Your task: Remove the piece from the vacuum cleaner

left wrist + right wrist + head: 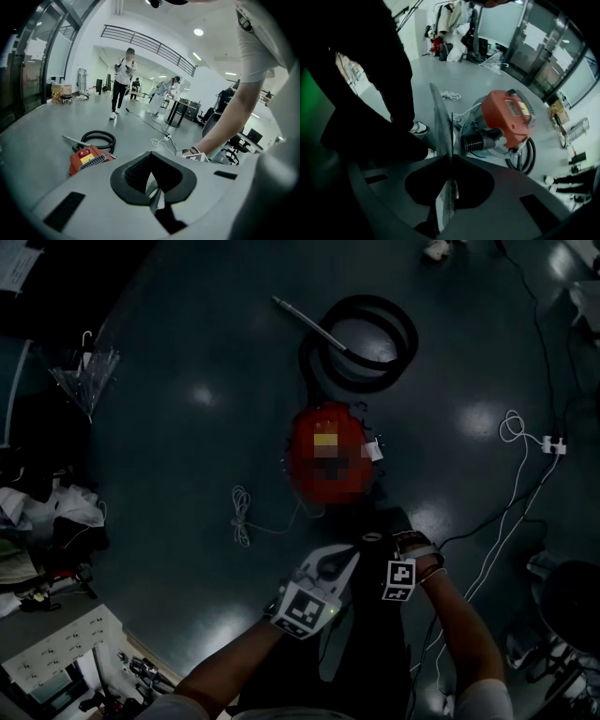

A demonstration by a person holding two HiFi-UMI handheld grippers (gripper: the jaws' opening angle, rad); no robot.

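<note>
Vacuum cleaner (328, 456), red, round and plastic, down on dark shiny floor (187, 474). Short black ribbed hose piece (480, 140) sticking out of its near side. Long black coiled hose (361, 343) just behind it. Left gripper (152, 159) near its front, fingers shut tight, nothing between. Right gripper (443, 117) beside the left, close to the ribbed piece, fingers pressed together too, holding nothing.
</note>
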